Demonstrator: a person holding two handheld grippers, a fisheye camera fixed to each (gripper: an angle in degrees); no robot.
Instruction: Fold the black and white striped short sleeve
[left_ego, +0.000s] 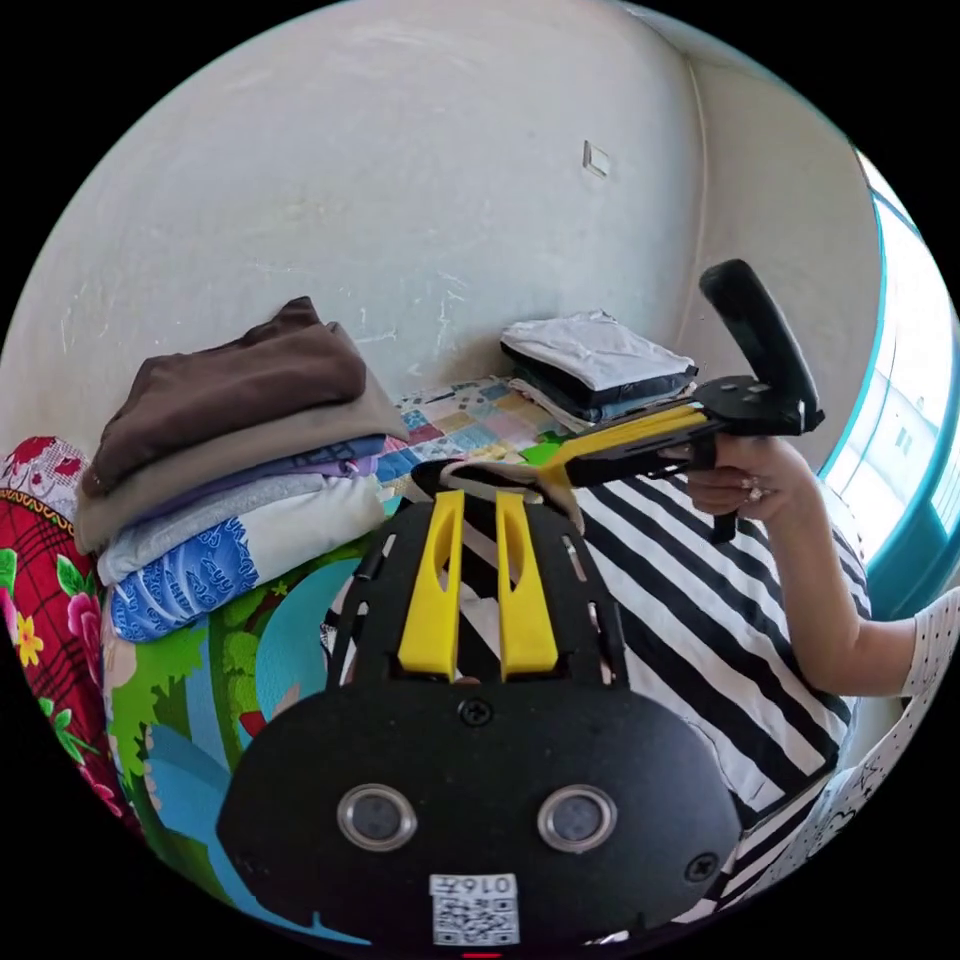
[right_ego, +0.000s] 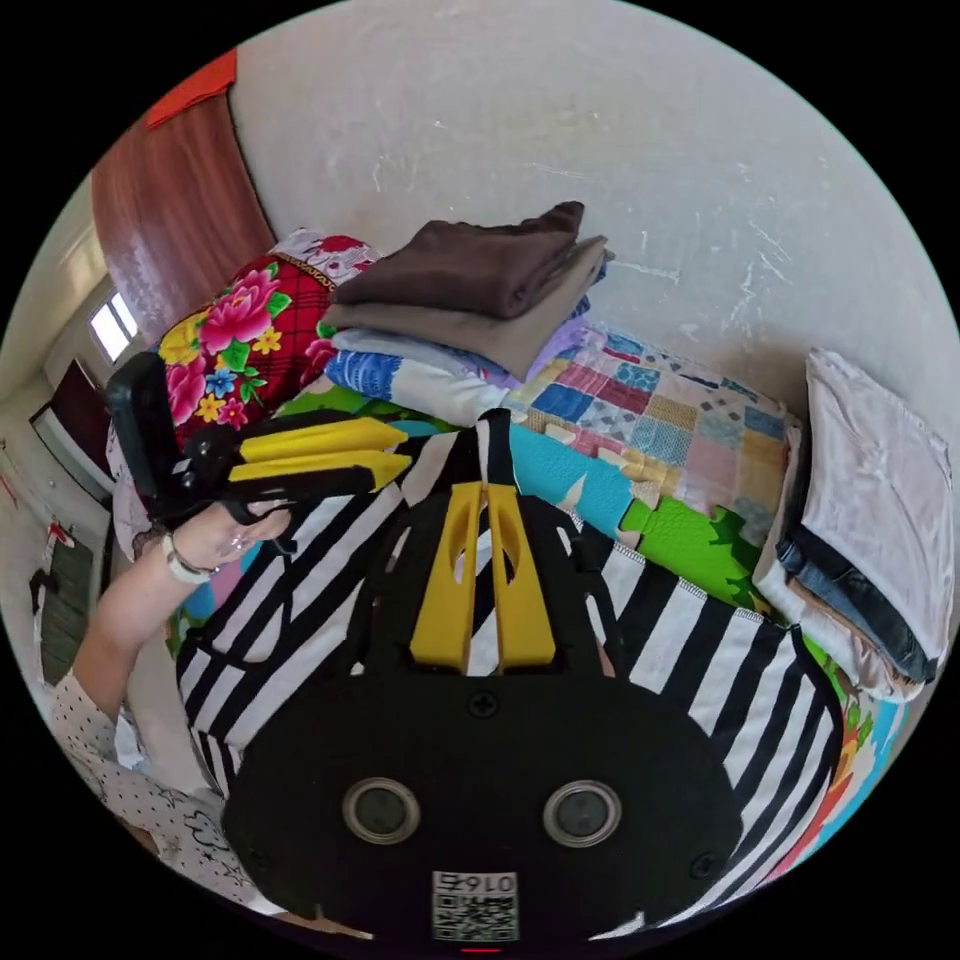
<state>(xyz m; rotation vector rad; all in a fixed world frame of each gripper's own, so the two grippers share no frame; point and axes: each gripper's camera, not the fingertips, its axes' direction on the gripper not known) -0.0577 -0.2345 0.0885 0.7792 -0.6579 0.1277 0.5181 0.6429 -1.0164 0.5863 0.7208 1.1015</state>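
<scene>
Striped black and white, the shirt (right_ego: 700, 640) lies on the bed (right_ego: 680, 530), soft, light and floppy. Left gripper (left_ego: 478, 505) and right gripper (right_ego: 487, 470) both pinch its top edge, a good hold. Beside the shirt, two clothes piles (right_ego: 470, 290) (right_ego: 870, 520) crowd the space.

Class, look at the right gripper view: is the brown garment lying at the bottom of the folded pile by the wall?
No, the brown garment lies on top of the folded pile, above the grey and patterned pieces.

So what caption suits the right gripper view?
Two claws pinch a striped shirt beside folded clothes.
</scene>
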